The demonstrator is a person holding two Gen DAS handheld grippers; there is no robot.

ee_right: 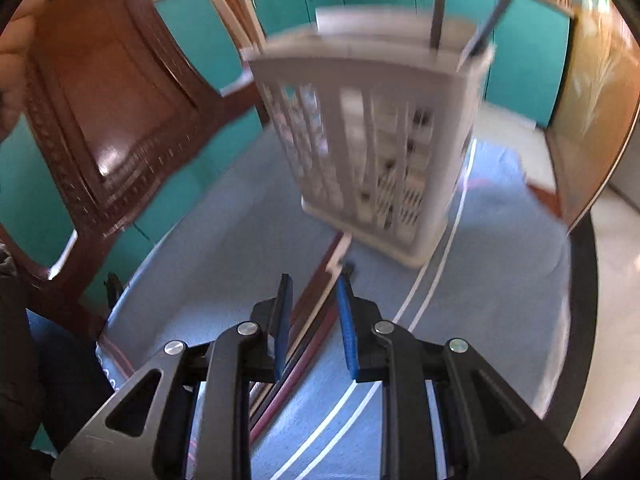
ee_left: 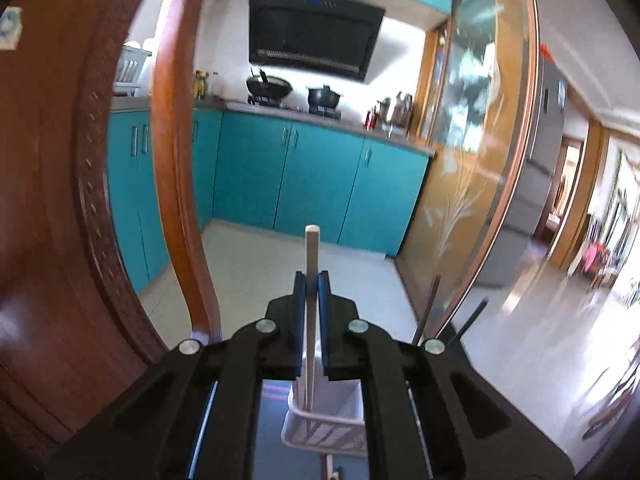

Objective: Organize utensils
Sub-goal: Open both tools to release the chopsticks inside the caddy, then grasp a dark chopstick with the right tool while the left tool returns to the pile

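My left gripper [ee_left: 311, 280] is shut on a pale chopstick [ee_left: 311, 252] that stands upright, its lower end reaching into the white slotted utensil basket [ee_left: 324, 420] below. The same basket [ee_right: 372, 148] stands on the blue tablecloth [ee_right: 224, 256] in the right wrist view, with two dark chopsticks [ee_right: 438, 4] sticking out of it and pale ones [ee_right: 240, 4] at its left. My right gripper [ee_right: 314, 280] is open, low over a bundle of dark and reddish chopsticks [ee_right: 308, 320] lying on the cloth between its fingers.
A carved wooden chair back [ee_right: 108, 120] stands left of the table. Teal kitchen cabinets [ee_left: 312, 176] with pots on the stove lie ahead. A glass sliding door [ee_left: 480, 152] is at the right. The table's dark edge [ee_right: 588, 288] curves on the right.
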